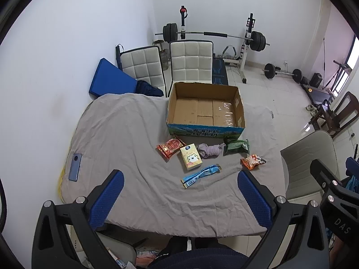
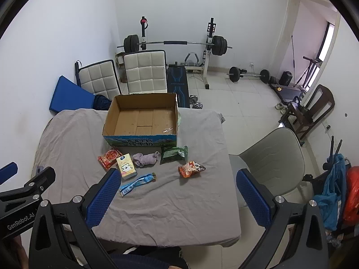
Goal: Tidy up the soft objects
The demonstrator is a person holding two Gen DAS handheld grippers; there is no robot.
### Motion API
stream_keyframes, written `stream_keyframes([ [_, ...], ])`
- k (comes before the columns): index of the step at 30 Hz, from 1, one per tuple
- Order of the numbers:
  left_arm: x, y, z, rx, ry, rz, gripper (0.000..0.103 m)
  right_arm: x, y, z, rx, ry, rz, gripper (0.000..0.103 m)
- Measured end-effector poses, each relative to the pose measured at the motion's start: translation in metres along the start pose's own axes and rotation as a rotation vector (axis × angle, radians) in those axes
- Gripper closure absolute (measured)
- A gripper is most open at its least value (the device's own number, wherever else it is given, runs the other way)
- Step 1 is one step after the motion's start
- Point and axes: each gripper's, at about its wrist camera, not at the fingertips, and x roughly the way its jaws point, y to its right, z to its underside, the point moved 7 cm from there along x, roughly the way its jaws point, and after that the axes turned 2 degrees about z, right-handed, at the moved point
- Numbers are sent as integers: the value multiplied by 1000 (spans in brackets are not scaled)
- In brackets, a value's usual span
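A: How do the tongs stand?
B: The left gripper [image 1: 180, 198] and right gripper [image 2: 177, 196] are spread wide, holding nothing, above the grey-clothed table [image 2: 179, 213].
A: The soft things?
B: The crumpled lilac cloth [image 2: 145, 159] and coloured snack packets lie before the empty brown cardboard box [image 2: 142, 121].

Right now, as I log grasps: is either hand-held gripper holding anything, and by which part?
Nothing is held. The left hand-held gripper and right hand-held gripper are both open and empty.

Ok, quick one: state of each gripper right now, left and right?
Left gripper: jaws wide open, holding nothing, above the near table edge.
Right gripper: jaws wide open, holding nothing.
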Motion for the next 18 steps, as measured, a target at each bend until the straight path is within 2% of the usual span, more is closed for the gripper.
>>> stream_keyframes([
  [6, -4, 0, -1, 0, 27, -3, 0, -1, 2, -1, 5, 15, 5, 0],
  [18, -7, 4, -2, 11, 8, 0, 0, -5, 4, -4, 4, 19, 11, 0],
])
